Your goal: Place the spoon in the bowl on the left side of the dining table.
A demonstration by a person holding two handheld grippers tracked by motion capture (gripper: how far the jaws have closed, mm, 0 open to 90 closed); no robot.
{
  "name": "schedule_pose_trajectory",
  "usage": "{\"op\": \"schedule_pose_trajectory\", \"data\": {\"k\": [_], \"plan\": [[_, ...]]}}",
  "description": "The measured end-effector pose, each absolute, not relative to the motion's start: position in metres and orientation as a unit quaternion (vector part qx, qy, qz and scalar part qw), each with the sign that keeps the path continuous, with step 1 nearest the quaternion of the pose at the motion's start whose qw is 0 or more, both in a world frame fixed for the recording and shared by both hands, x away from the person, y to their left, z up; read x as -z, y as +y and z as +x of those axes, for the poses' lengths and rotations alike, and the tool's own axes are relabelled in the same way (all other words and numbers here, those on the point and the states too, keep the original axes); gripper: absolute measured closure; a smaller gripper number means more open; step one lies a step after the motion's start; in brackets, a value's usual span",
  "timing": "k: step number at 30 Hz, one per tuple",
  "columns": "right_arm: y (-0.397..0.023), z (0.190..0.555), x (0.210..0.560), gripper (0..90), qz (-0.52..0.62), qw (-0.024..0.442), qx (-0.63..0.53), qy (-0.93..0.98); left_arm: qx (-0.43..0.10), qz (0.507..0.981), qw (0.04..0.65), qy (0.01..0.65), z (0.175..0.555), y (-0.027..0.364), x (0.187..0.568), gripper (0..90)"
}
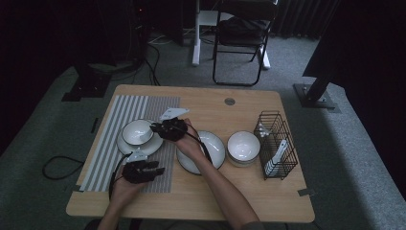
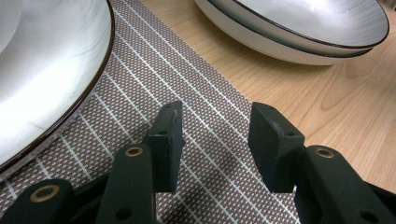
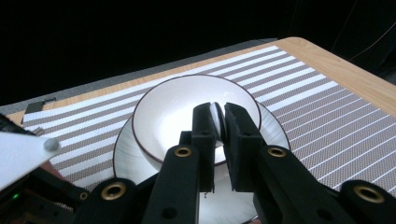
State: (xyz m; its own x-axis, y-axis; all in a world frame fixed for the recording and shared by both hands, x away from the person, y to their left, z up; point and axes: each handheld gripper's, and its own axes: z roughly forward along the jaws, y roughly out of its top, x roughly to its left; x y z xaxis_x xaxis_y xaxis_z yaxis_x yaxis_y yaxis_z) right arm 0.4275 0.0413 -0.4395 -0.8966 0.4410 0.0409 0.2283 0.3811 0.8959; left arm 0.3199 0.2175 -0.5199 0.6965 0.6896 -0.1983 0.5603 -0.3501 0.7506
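Observation:
A white bowl (image 1: 137,131) (image 3: 168,109) with a dark rim sits on a white plate (image 1: 152,146) (image 3: 125,156) on the striped placemat (image 1: 110,139) (image 3: 299,107). My right gripper (image 1: 155,128) (image 3: 217,121) reaches over the bowl from the right. Its jaws stand close together on a thin white spoon (image 3: 216,116) that dips into the bowl. My left gripper (image 1: 162,170) (image 2: 215,135) is open a little above the placemat (image 2: 205,116), near the table's front, with nothing between its fingers. The plate's rim (image 2: 70,98) lies to its left.
A stack of shallow white plates (image 1: 215,148) (image 2: 299,32) lies at the table's middle on bare wood. Stacked white bowls (image 1: 243,146) stand to its right. A black wire rack (image 1: 276,143) with white spoons is at the right edge. A chair (image 1: 242,38) stands beyond the table.

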Motion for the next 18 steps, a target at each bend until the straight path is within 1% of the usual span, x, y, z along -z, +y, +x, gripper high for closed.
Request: {"op": "schedule_pose_trajectory", "data": {"k": [7,15,18], "plan": [[0.035,0.426,0.444,78.9,0.210,0.097,-0.515,0.826,-0.076,0.818,0.423,0.382,0.320,0.217,0.520,56.3],[0.030,0.422,0.446,70.6,0.210,0.098,-0.509,0.829,-0.075,0.819,0.422,0.381,0.320,0.217,0.521,56.3],[0.027,0.420,0.444,69.1,0.212,0.100,-0.512,0.826,-0.075,0.819,0.423,0.381,0.320,0.217,0.521,56.3]]}}
